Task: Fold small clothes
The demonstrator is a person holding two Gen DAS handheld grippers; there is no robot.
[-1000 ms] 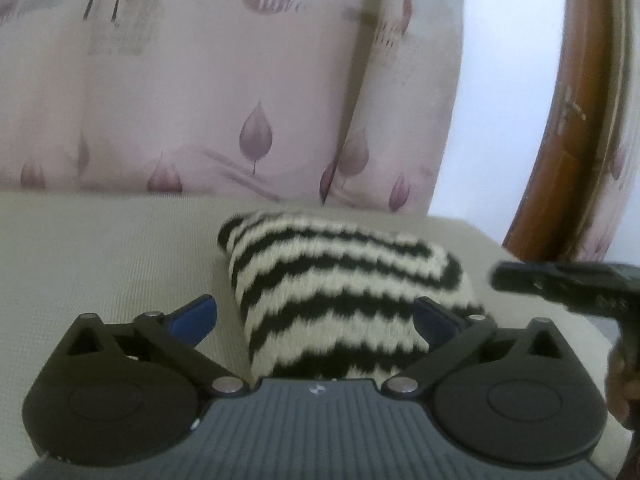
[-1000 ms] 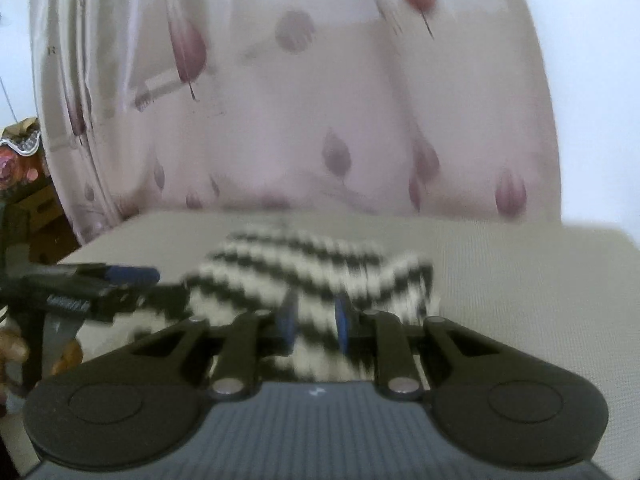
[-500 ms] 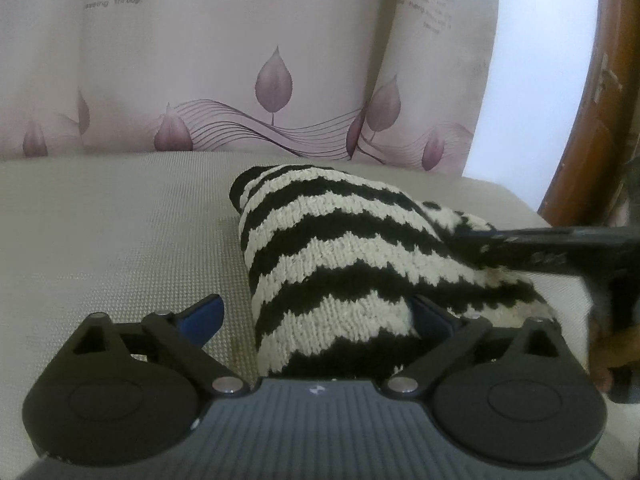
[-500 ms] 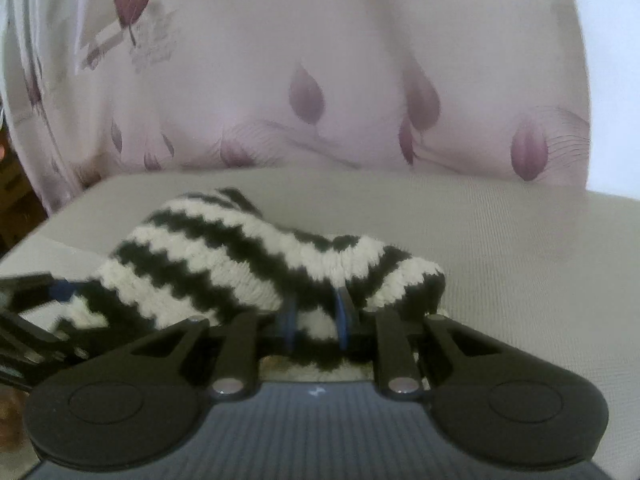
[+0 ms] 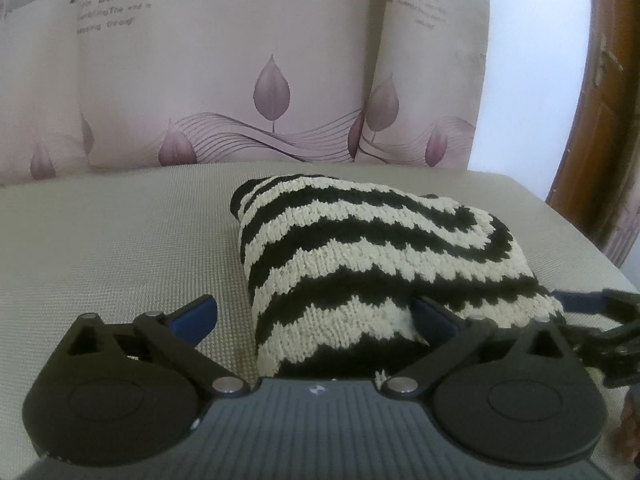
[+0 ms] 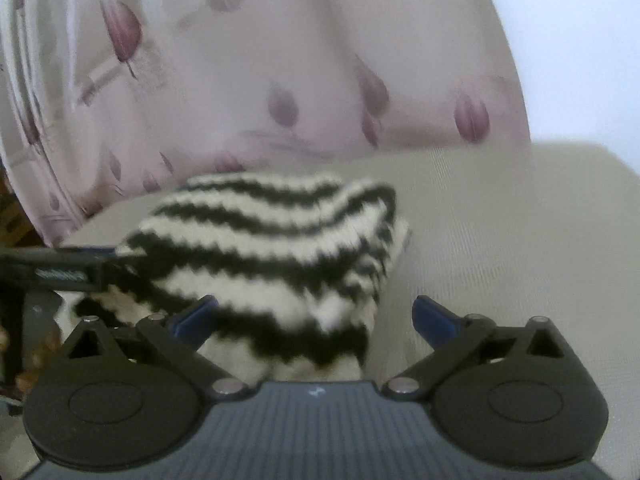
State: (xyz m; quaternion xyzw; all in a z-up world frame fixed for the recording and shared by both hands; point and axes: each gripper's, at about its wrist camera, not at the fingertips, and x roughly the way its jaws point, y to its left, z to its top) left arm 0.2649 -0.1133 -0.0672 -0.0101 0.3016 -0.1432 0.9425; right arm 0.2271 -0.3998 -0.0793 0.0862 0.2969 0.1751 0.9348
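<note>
A small black-and-cream striped knitted garment point(image 5: 360, 260) lies bunched on a beige woven surface point(image 5: 100, 240). My left gripper point(image 5: 316, 316) is open, its jaws wide apart around the garment's near left part, the right finger pad point(image 5: 434, 318) against the knit. My right gripper point(image 6: 316, 314) is open too, with the garment's near edge point(image 6: 280, 280) lying between its jaws. In the right wrist view the left gripper point(image 6: 60, 268) shows at the garment's left side. In the left wrist view the right gripper point(image 5: 600, 312) shows at the far right.
A pink curtain with purple leaf print point(image 5: 272, 92) hangs right behind the surface. A brown wooden frame point(image 5: 600, 100) stands at the right in the left wrist view. The surface's right edge point(image 5: 580, 248) is close to the garment.
My right gripper was shut on the garment's edge and has opened, letting it go. The garment has settled on the surface. My left gripper stays open and has moved closer.
</note>
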